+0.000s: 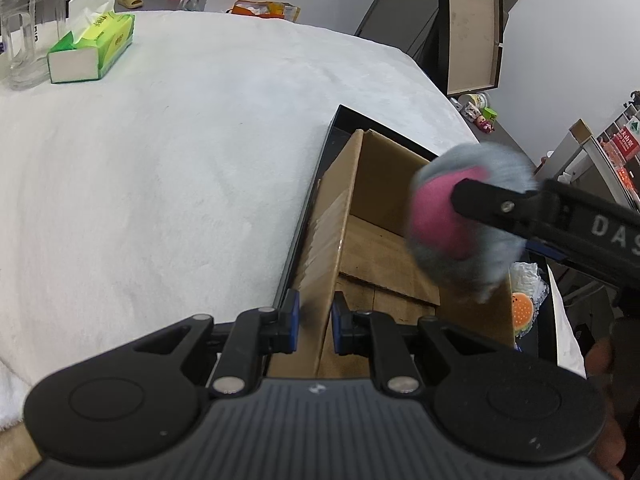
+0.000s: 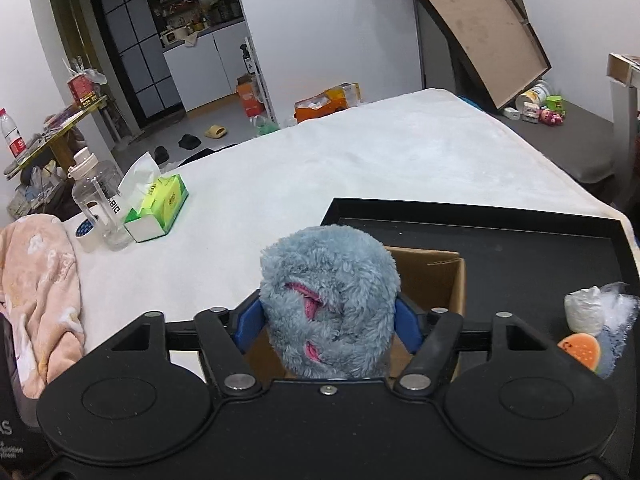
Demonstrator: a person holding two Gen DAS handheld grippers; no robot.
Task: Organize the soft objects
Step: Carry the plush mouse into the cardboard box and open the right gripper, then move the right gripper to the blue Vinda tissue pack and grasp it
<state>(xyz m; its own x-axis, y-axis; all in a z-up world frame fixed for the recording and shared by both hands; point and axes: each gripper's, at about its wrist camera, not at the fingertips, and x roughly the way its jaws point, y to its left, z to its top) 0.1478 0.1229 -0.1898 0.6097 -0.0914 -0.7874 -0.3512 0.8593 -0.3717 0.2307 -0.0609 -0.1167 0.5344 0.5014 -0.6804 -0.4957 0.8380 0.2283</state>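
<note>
A fluffy blue-grey plush with pink patches [image 2: 332, 300] sits between the blue pads of my right gripper [image 2: 329, 320], which press on its sides. It hangs over an open cardboard box [image 2: 436, 276] standing in a black tray [image 2: 520, 240]. In the left wrist view the plush [image 1: 432, 220] is above the box's right side, with one of the right gripper's black fingers [image 1: 492, 202] across it. My left gripper [image 1: 314, 326] is shut on the box's near-left wall [image 1: 332, 240]. The box's brown floor is bare where it shows.
A green tissue box [image 2: 158, 210] and a clear bottle [image 2: 100, 208] stand at the left of the white-covered table, with a tape roll [image 2: 86, 232] and a pink blanket [image 2: 40, 288]. A burger-print cloth [image 2: 582, 350] and a white wad [image 2: 584, 312] lie in the tray.
</note>
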